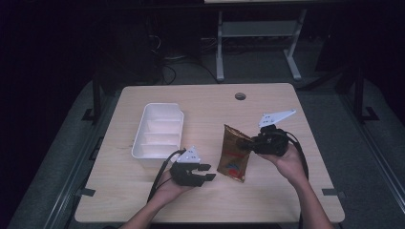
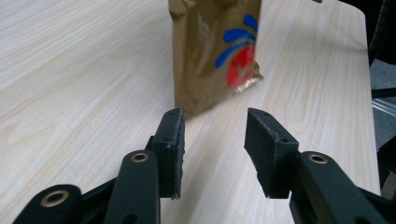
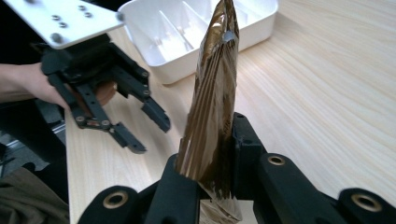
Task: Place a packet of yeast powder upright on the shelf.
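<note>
A gold foil pouch (image 1: 234,155) with a red and blue logo stands upright on the table, right of centre. My right gripper (image 1: 249,143) is shut on its upper right edge. In the right gripper view the crinkled pouch (image 3: 215,93) rises between the two black jaws of that gripper (image 3: 212,149), pinched flat. My left gripper (image 1: 209,172) lies low near the front edge, just left of the pouch and pointing at it, open and empty. In the left gripper view its jaws (image 2: 214,140) stand apart, with the pouch (image 2: 210,51) a short way ahead, untouched.
A white divided tray (image 1: 138,136) sits empty at the left middle of the wooden table (image 1: 205,100), behind the left gripper; its wall (image 3: 187,65) appears in the right gripper view. A cable hole (image 1: 240,96) is near the far edge.
</note>
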Demonstrator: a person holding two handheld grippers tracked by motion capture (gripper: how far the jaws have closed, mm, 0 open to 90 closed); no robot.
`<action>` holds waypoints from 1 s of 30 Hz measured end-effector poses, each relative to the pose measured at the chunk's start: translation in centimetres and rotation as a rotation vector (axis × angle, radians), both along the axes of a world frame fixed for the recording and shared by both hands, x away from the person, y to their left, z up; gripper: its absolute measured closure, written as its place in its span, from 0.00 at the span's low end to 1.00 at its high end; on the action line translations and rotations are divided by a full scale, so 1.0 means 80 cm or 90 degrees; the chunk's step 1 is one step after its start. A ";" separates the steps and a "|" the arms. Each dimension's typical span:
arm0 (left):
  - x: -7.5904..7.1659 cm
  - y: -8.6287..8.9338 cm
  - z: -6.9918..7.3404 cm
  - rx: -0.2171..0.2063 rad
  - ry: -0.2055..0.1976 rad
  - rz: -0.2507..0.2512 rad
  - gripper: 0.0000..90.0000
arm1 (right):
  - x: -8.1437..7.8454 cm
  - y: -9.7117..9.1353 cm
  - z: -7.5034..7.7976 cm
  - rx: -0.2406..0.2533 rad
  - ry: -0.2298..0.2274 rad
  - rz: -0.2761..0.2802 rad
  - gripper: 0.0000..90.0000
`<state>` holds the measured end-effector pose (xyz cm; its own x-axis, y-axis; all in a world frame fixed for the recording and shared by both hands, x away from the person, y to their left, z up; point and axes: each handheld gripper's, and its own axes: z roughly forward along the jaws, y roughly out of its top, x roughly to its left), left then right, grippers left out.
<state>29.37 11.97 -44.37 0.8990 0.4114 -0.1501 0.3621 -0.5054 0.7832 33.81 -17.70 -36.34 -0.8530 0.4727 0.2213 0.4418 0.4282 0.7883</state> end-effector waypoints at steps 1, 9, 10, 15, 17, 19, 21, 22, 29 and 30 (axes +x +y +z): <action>-0.001 0.000 0.001 0.002 -0.003 -0.001 0.60 | 0.001 -0.003 0.004 -0.004 -0.004 -0.007 0.92; -0.011 0.004 0.001 0.007 -0.006 -0.006 0.49 | 0.014 -0.014 0.017 -0.005 -0.006 -0.034 0.92; -0.012 0.006 0.000 0.008 -0.004 -0.010 0.49 | 0.014 -0.014 0.017 -0.005 -0.006 -0.034 0.92; -0.013 0.014 -0.002 0.014 -0.001 -0.007 0.44 | 0.026 -0.017 0.026 -0.003 -0.005 -0.044 0.92; -0.014 0.018 -0.002 0.010 -0.001 -0.001 0.42 | 0.033 -0.015 0.029 -0.008 -0.008 -0.047 0.92; -0.015 0.018 -0.001 0.011 -0.001 -0.003 0.39 | 0.039 -0.012 0.031 -0.015 -0.005 -0.050 0.92; -0.018 0.018 -0.001 0.013 -0.004 -0.003 0.38 | 0.041 -0.011 0.031 -0.017 -0.006 -0.050 0.92; -0.020 0.018 -0.001 0.015 -0.006 -0.006 0.35 | 0.047 -0.008 0.033 -0.022 -0.007 -0.051 0.92; -0.027 0.021 0.003 0.012 -0.011 -0.008 0.27 | 0.062 0.004 0.037 -0.021 -0.007 -0.045 0.92; -0.027 0.021 0.003 0.012 -0.011 -0.008 0.27 | 0.062 0.004 0.037 -0.021 -0.007 -0.045 0.92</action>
